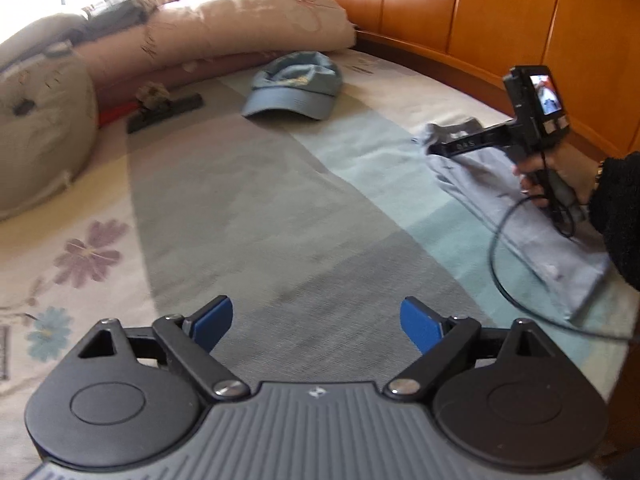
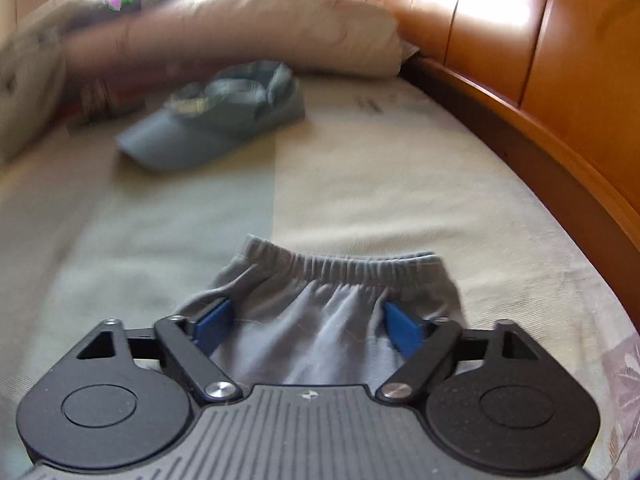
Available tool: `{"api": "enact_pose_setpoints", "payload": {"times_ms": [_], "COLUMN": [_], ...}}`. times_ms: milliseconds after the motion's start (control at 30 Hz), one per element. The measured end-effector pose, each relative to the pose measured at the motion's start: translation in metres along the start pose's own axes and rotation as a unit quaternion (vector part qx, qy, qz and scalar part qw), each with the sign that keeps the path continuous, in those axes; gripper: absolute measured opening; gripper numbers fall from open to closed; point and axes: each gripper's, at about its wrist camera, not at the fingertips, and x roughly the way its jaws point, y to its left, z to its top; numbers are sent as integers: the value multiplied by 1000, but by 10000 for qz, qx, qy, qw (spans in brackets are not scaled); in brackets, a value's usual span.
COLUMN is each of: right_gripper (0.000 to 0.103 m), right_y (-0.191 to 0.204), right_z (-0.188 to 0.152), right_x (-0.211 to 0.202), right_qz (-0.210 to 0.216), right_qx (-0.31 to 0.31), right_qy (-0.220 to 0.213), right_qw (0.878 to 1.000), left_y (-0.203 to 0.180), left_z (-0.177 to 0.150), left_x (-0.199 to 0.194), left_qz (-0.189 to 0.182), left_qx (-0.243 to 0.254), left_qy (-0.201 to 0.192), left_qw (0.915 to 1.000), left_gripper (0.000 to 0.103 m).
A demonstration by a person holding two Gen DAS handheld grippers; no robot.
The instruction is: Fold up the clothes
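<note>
Grey-blue cotton shorts [image 2: 320, 320] lie flat on the striped bedsheet [image 1: 260, 208] near the wooden headboard [image 1: 500, 20], elastic waistband farthest from the right gripper [image 2: 316, 328], whose jaws stand spread over the cloth, pinching nothing. Left gripper [image 1: 316, 324], jaws likewise spread and empty, hovers over bare sheet well apart from the garment, with a blue cap [image 1: 296, 88] beyond. For a clean fold, each gripper should probably pinch one waistband corner, both layers together, before lifting evenly.
</note>
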Motion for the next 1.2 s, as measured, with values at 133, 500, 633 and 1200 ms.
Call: {"api": "enact_pose_setpoints", "payload": {"times_ms": [133, 500, 633, 1200], "right_gripper": [92, 99, 103, 103], "right_y": [9, 48, 40, 75], "right_z": [1, -36, -55, -124], "right_x": [-37, -81, -132, -204], "right_qz": [112, 1364, 974, 296], "right_qx": [34, 408, 944, 2519], "right_qy": [-75, 212, -192, 544], "right_qw": [9999, 9896, 9906, 9658], "left_y": [1, 17, 21, 40], "left_z": [-2, -6, -10, -23], "left_x": [-9, -6, -6, -9], "left_qz": [277, 2, -131, -1076], "left_qx": [243, -314, -369, 121], "left_qy": [-202, -225, -257, -215], "left_qw": [9991, 9993, 9989, 9939], "left_gripper": [96, 98, 98, 98]}}
